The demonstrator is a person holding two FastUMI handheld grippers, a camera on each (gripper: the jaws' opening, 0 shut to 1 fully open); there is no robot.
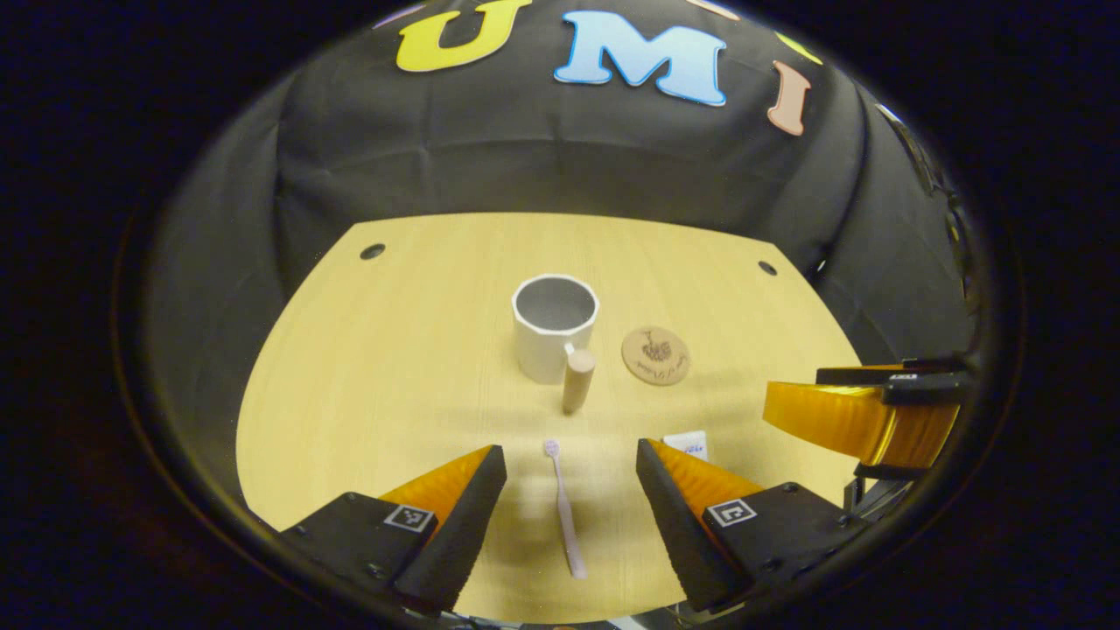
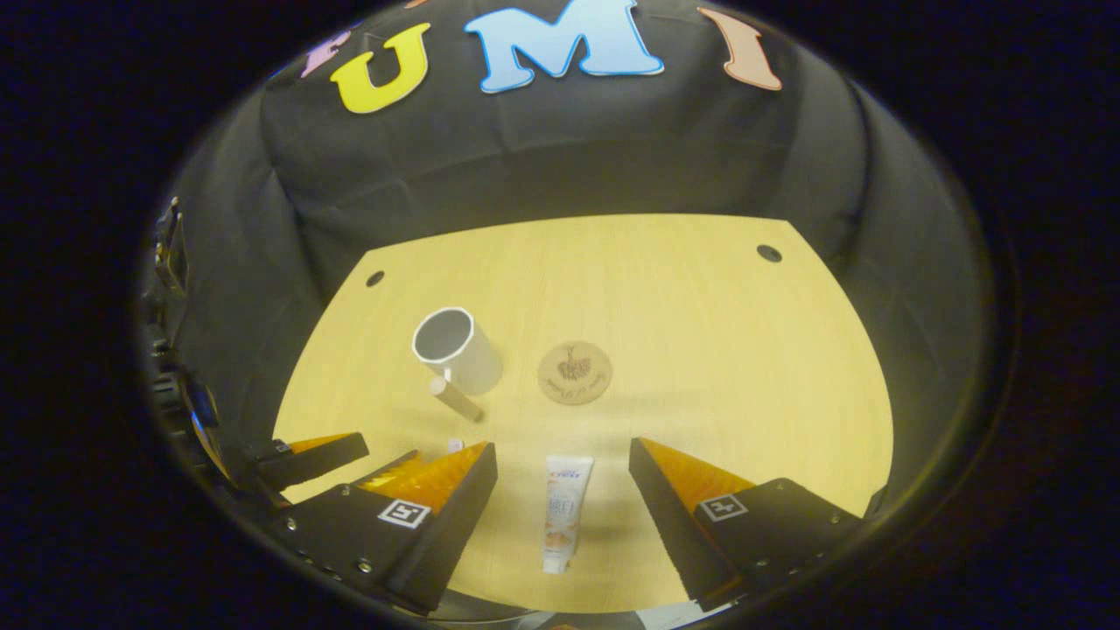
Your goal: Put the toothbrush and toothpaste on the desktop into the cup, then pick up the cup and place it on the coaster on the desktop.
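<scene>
Left gripper view looks down on the wooden surface (image 1: 350, 367), where the left tongs (image 1: 570, 472) stand wide apart over the toothbrush (image 1: 565, 507), which lies flat between them with its head toward the cup (image 1: 553, 328); that white cup stands upright mid-surface with its wooden handle (image 1: 577, 380) facing the camera, and the round coaster (image 1: 655, 355) lies just beside it. Right gripper view shows the right tongs (image 2: 563, 468) equally wide, holding nothing, with the toothpaste (image 2: 562, 512) lying between them, apart from the cup and coaster beyond.
</scene>
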